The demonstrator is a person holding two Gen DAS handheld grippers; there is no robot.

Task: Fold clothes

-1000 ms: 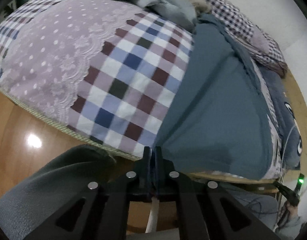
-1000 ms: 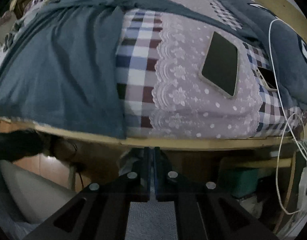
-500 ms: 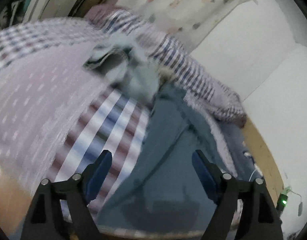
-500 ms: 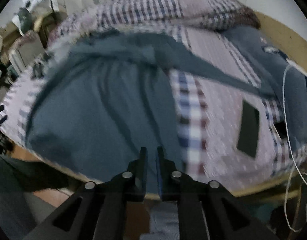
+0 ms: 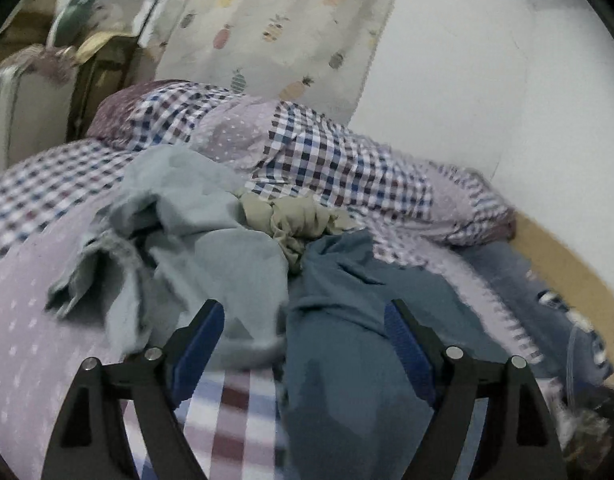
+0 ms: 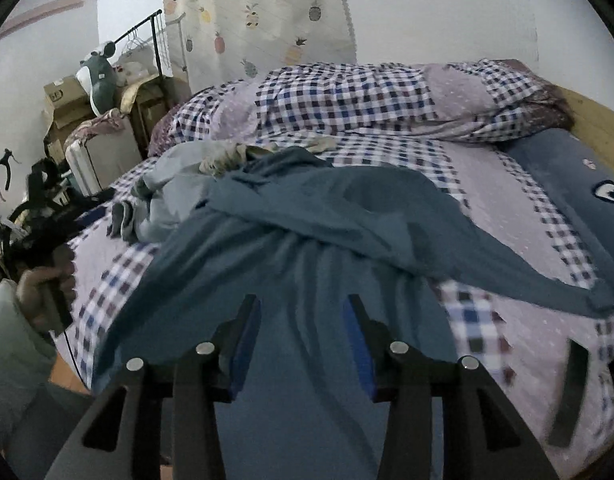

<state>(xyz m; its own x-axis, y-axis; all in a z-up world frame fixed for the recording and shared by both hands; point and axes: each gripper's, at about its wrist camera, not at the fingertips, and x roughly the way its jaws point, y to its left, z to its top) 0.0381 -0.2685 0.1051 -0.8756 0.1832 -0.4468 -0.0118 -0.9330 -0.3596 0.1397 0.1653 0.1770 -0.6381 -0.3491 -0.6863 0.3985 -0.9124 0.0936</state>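
The teal garment [image 6: 307, 248] is cut off by the lower frame edge in the right wrist view. A dark flat object [image 6: 567, 392] at lower right is smeared by blur and cannot be identified. The beige bundle [image 5: 295, 216] is partly hidden behind grey cloth [image 5: 211, 240].

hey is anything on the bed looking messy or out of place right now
Yes. The teal garment lies spread but askew, one sleeve trailing across the checked bedspread. Behind it, a grey garment and a beige one sit crumpled, unfolded. Both grippers, left and right, are open and hold nothing.
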